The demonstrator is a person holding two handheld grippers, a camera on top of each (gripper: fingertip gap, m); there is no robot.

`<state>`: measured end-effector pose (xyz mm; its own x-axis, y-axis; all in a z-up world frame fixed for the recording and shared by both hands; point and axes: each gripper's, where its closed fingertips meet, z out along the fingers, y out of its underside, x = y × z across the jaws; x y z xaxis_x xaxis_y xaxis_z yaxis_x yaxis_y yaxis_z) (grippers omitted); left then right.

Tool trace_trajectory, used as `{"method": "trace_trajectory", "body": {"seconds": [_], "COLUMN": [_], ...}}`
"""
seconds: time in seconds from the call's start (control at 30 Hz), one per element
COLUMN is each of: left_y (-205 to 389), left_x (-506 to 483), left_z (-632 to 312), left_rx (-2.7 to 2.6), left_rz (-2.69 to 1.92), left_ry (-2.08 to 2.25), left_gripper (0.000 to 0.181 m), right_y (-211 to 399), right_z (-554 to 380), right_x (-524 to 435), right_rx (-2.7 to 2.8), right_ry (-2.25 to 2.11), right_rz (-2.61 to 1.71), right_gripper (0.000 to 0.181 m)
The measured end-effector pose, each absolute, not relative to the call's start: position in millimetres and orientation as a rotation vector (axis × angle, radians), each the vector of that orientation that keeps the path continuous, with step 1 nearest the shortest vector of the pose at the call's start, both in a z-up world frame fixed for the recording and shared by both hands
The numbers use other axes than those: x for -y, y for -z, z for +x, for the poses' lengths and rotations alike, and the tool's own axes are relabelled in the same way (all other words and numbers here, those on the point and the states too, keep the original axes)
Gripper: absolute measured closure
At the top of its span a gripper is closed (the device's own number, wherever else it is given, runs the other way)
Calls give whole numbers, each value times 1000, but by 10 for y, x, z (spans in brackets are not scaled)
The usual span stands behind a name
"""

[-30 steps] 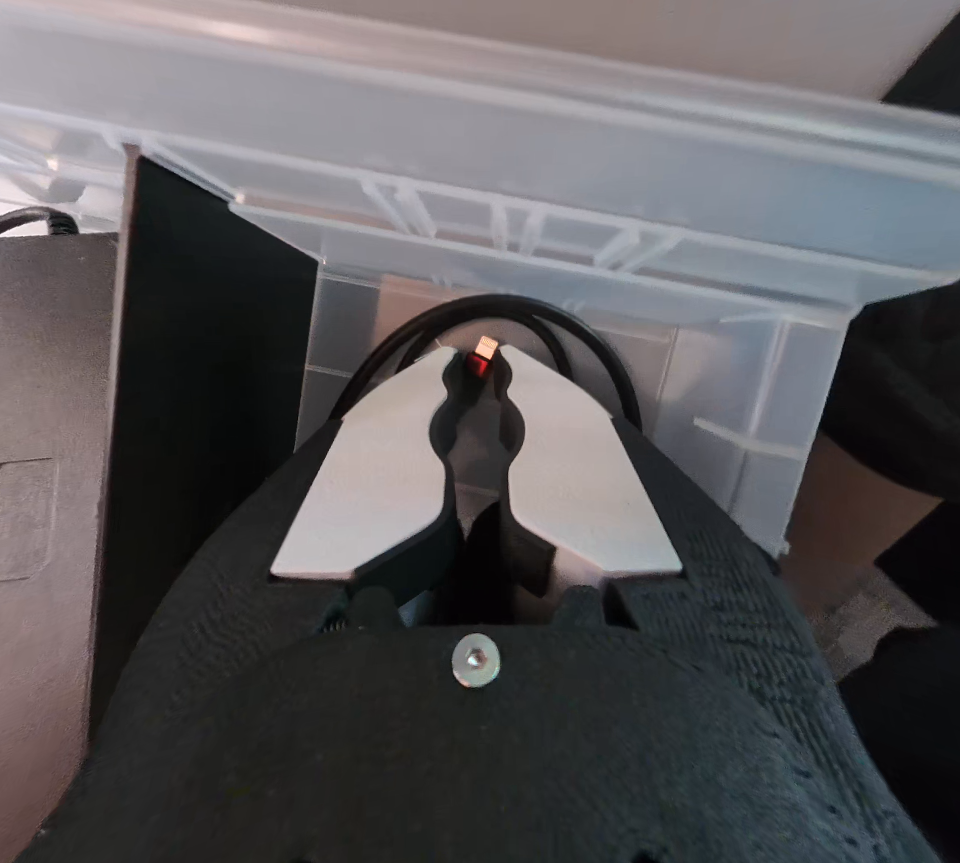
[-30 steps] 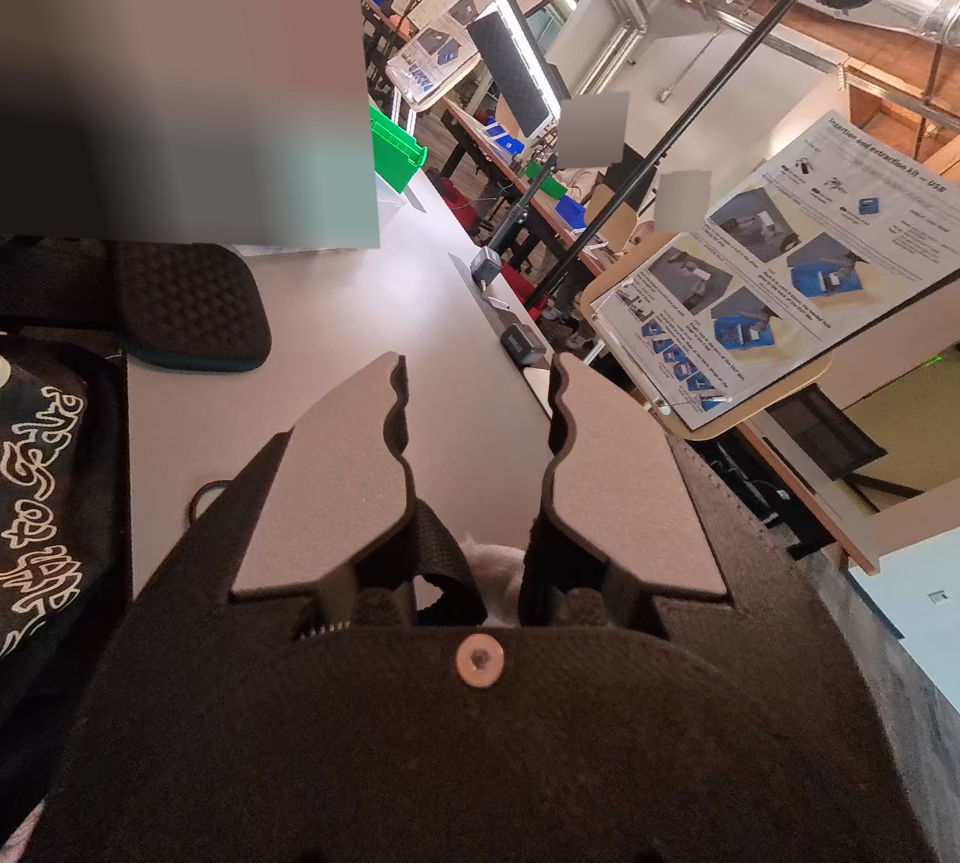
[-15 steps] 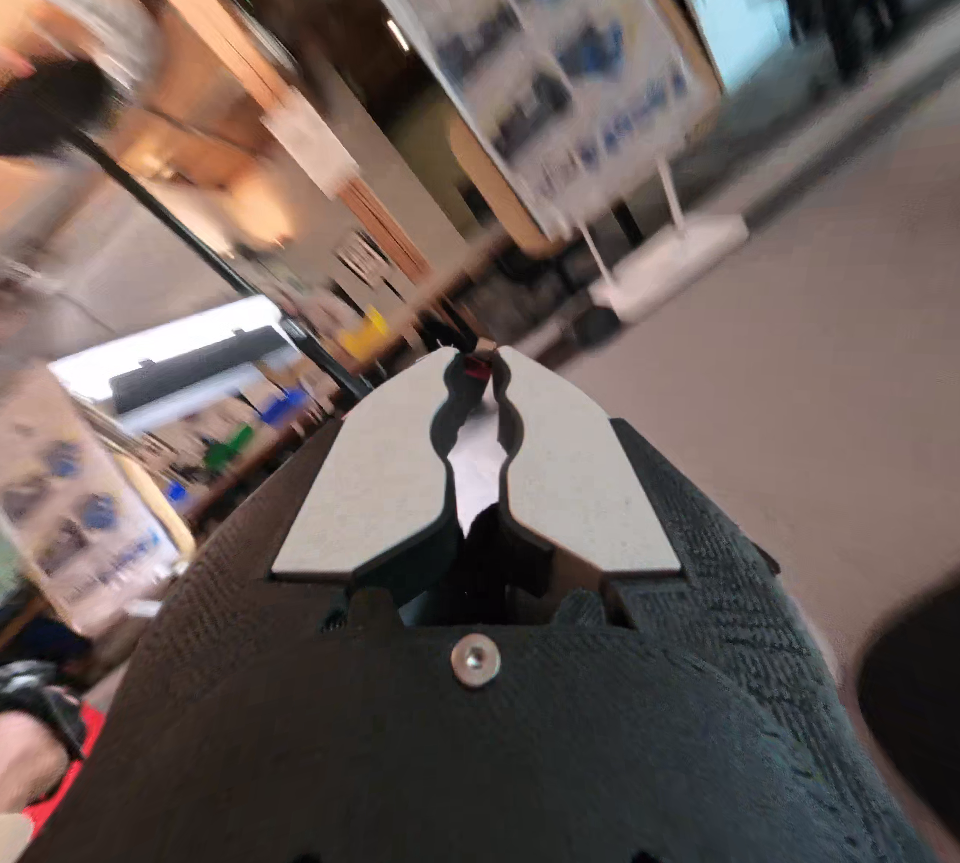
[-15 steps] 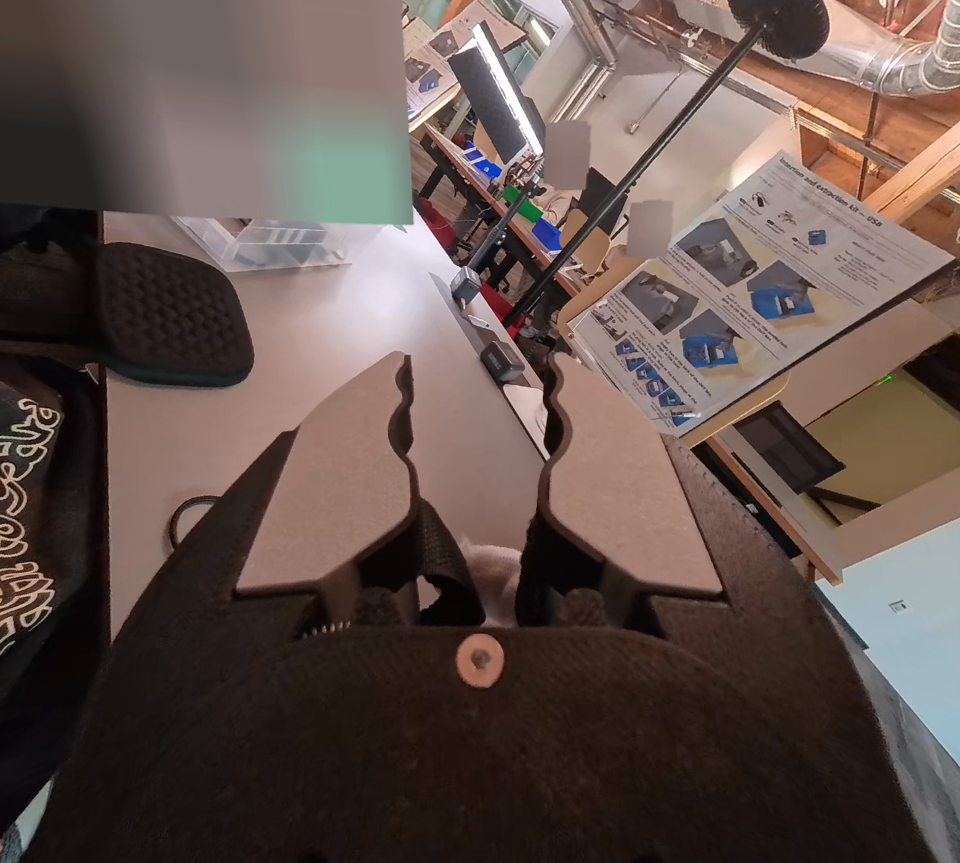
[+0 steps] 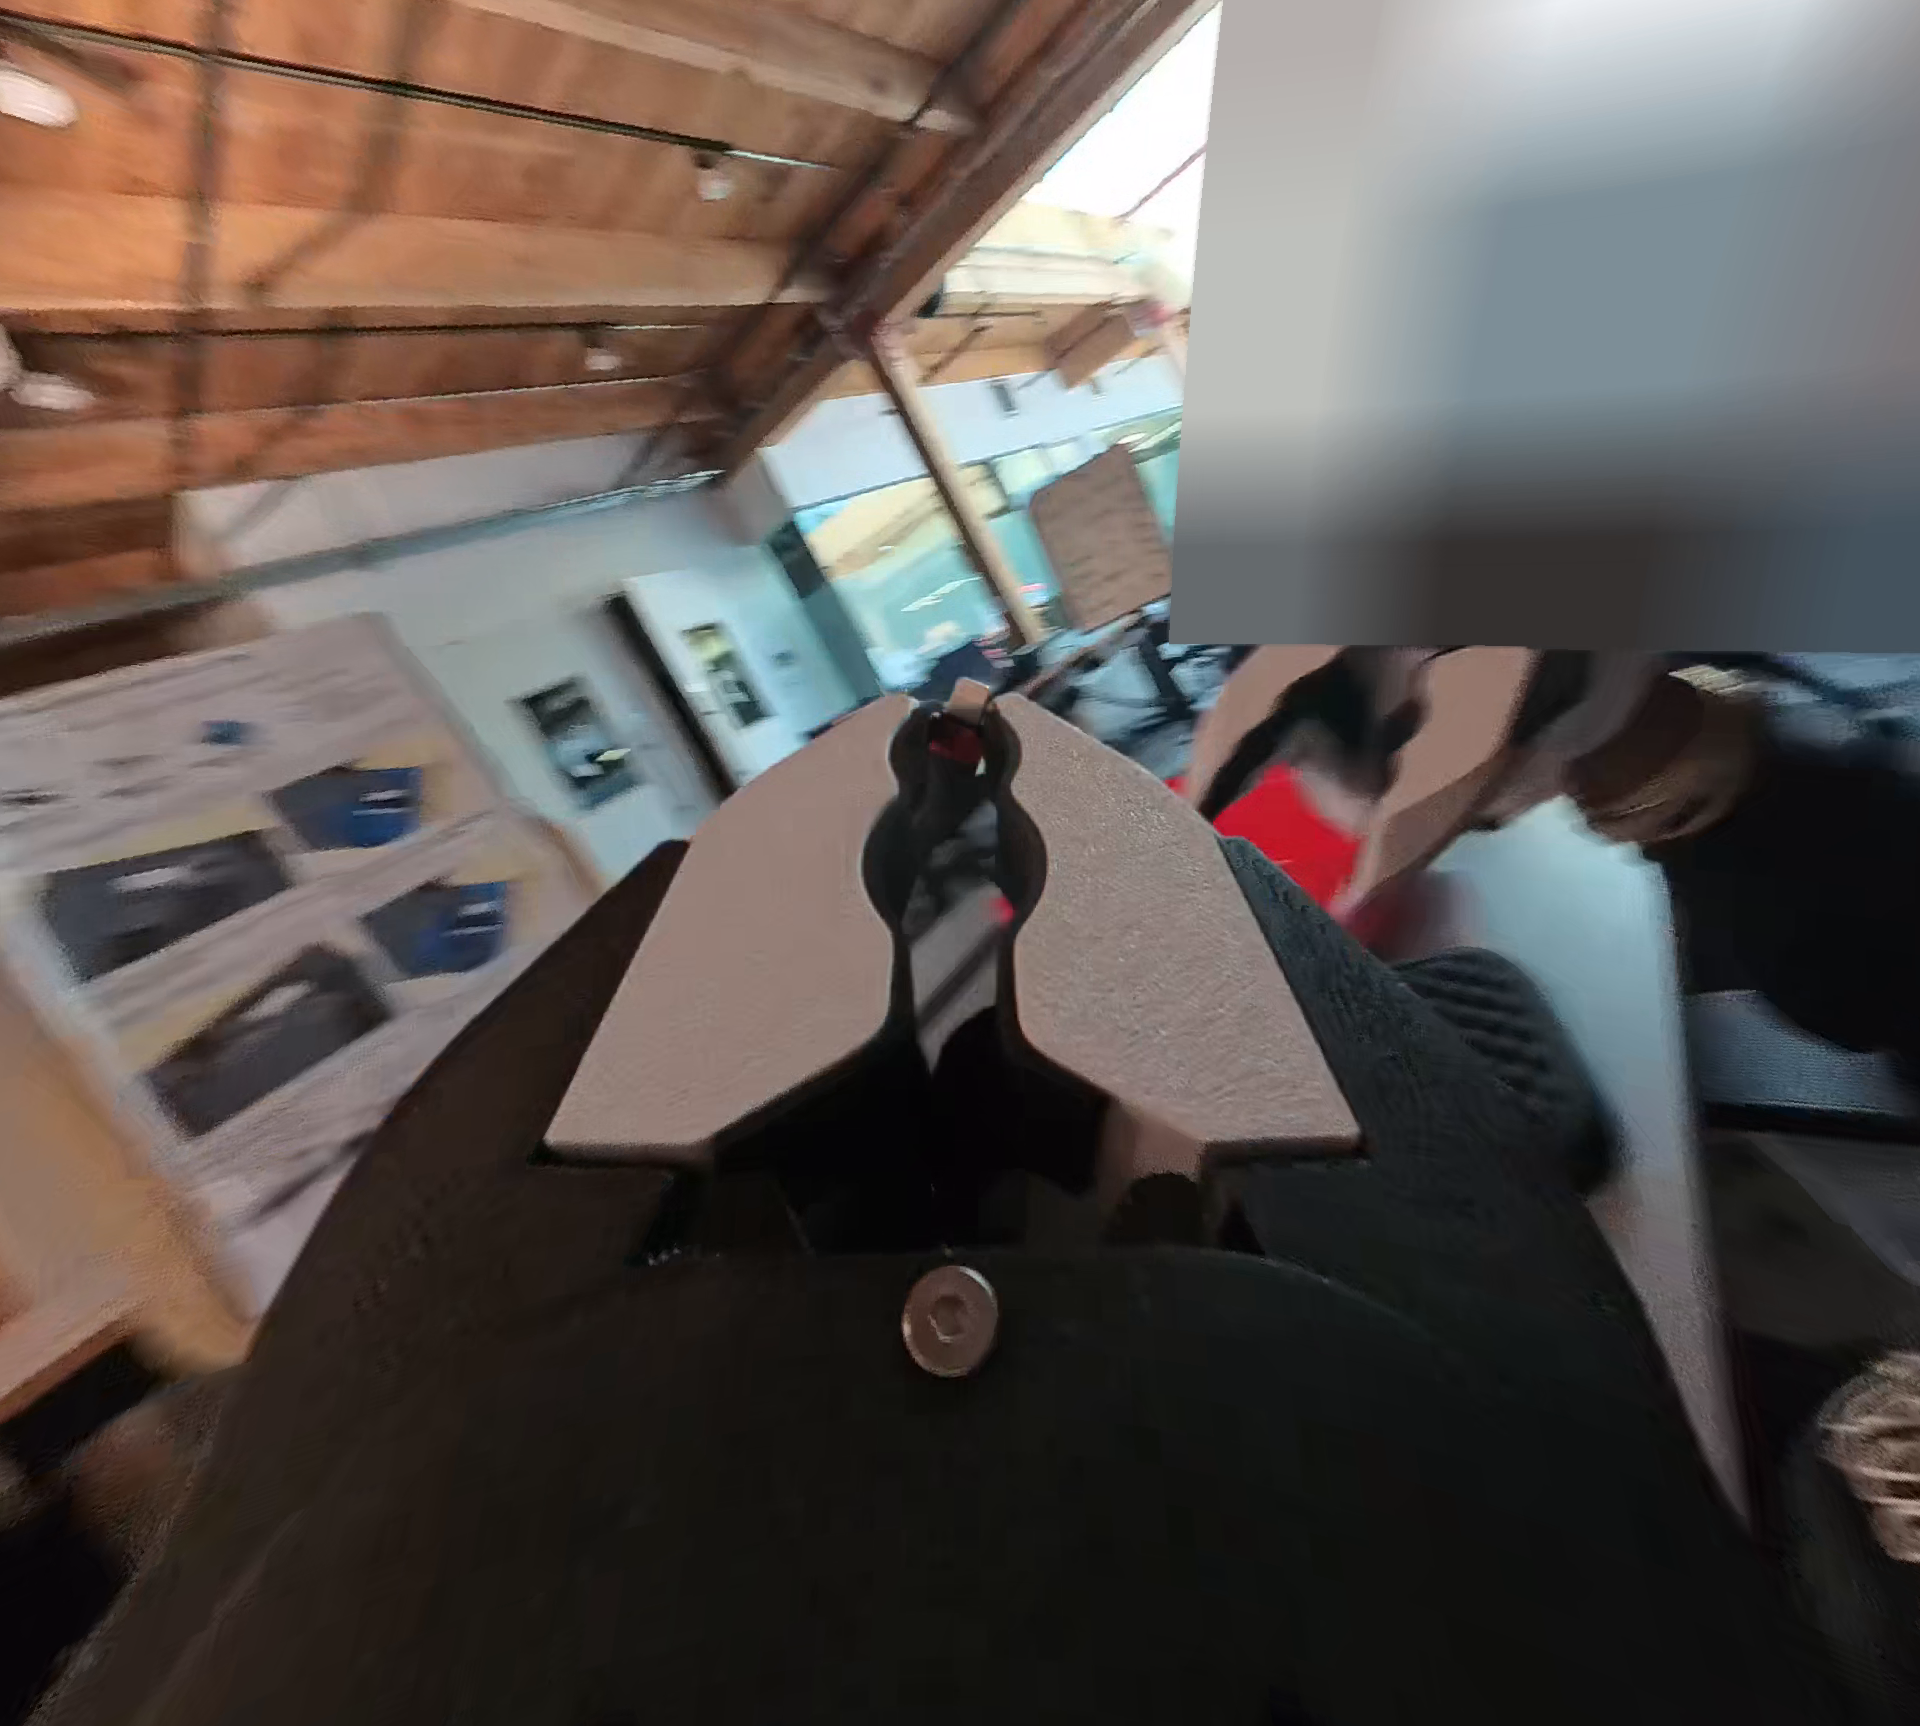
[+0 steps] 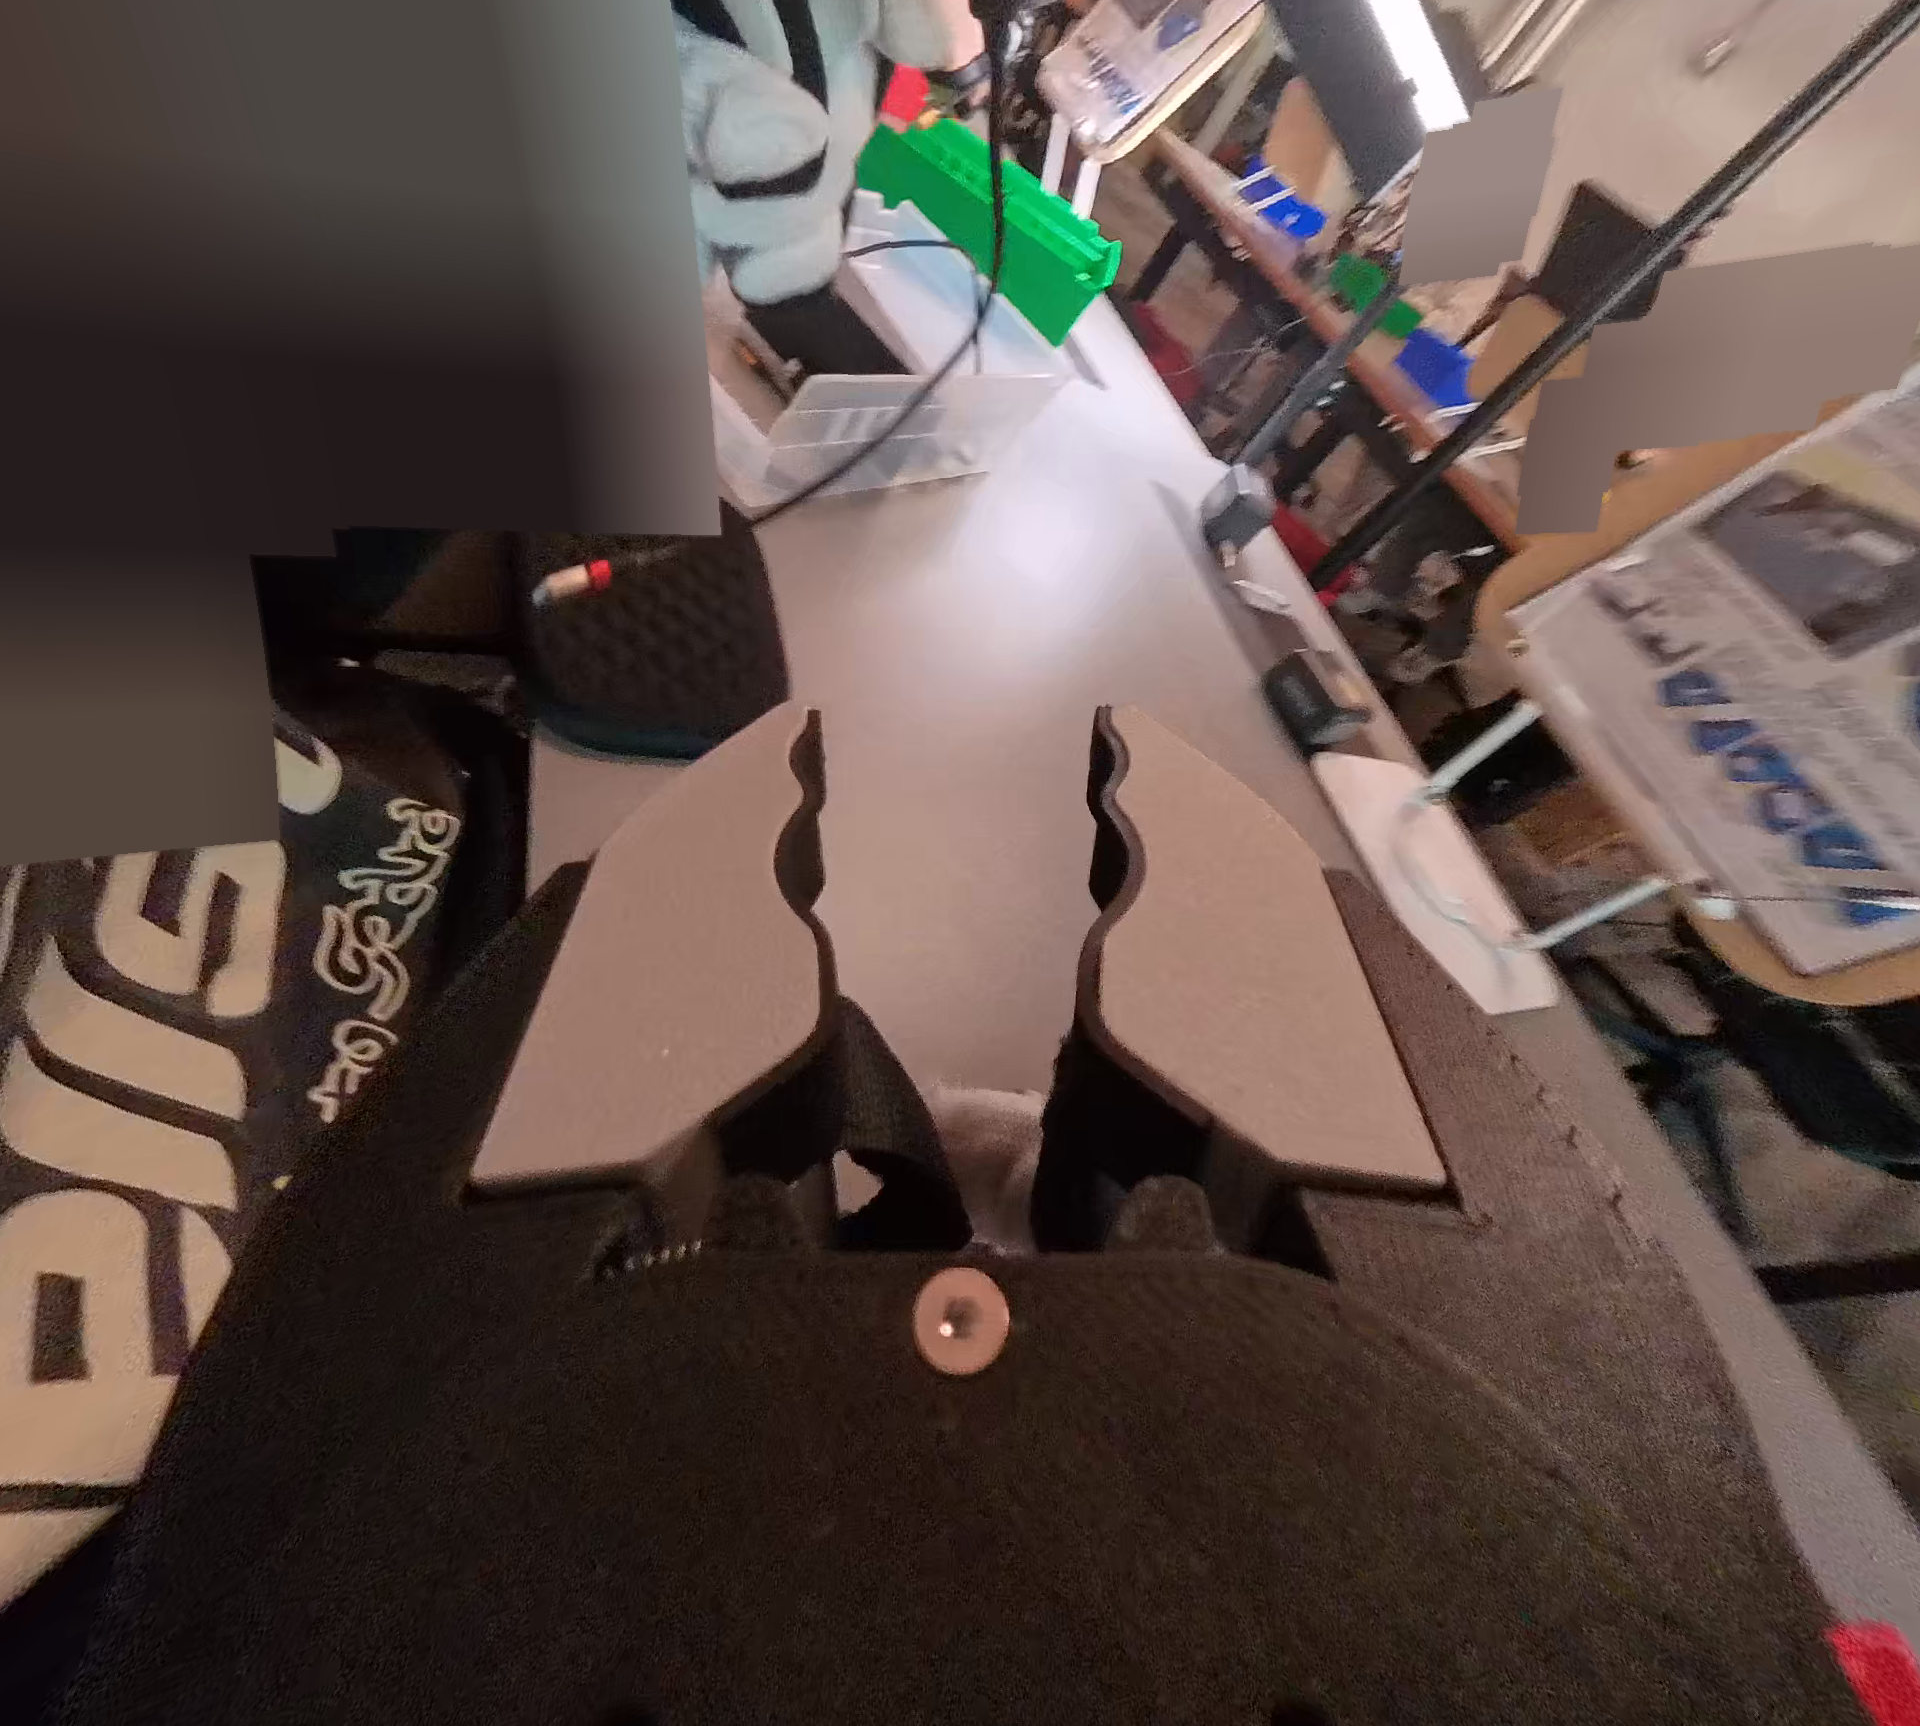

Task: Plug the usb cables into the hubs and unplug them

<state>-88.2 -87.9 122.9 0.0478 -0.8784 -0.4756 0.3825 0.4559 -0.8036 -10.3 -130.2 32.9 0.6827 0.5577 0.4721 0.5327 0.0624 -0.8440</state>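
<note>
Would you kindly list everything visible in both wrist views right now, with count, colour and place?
USB plug: one, red collar with a metal tip, pinched at the left gripper's fingertips.
Table: one, grey, ahead of the right gripper.
Clear bin: one, transparent, far end of the table, a black cable draped into it.
Green bin: one, beyond the clear bin.
Foam pad: one, black, left on the table.
Instruction boards: white with blue pictures, several, beside the table; exact count unclear.
Ceiling: wooden, above in the left view.
Left gripper: black body, beige fingers, closed on the plug.
Right gripper: black body, grey fingers, open, empty.
</note>
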Motion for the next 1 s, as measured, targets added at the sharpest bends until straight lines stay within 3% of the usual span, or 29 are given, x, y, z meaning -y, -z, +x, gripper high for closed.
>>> {"method": "trace_trajectory", "body": {"seconds": [0.33, 0.43, 0.5, 0.6, 0.7, 0.77, 0.83, 0.9, 1.0], "left_y": [-997, -943, -937, -768, -360, -60, 34, 0, -185], "left_x": [1718, 1754, 1694, 1469, 1346, 1352, 1428, 1392, 1314], "left_z": [-628, -565, -527, -344, -98, 40, 91, 137, 71], "left_rx": [-1384, -1407, -1382, -1404, -1562, -1696, -1749, -1691, -1587], "left_rz": [-429, -449, -484, -623, -842, -1018, -1026, -1001, -935], "left_ry": [1661, 1728, 1742, 1648, 1600, 1589, 1630, 1620, 1667], "left_gripper": [172, 171, 167, 145, 144, 153, 175, 179, 178], "right_y": [-236, -215, -222, -402, -562, -616, -631, -642, -413], "right_z": [-485, -530, -456, -336, -186, -144, -153, -169, -155], "right_x": [1088, 1152, 1131, 1159, 1172, 1195, 1223, 1247, 1208], "right_rx": [919, 982, 963, 859, 775, 758, 763, 766, 837], "right_ry": [-195, -215, -195, -261, -252, -237, -236, -244, -202], "right_rz": [-1489, -1451, -1480, -1457, -1420, -1406, -1400, -1390, -1514], "right_gripper": [135, 176, 178, 178, 178, 179, 178, 177, 143]}}
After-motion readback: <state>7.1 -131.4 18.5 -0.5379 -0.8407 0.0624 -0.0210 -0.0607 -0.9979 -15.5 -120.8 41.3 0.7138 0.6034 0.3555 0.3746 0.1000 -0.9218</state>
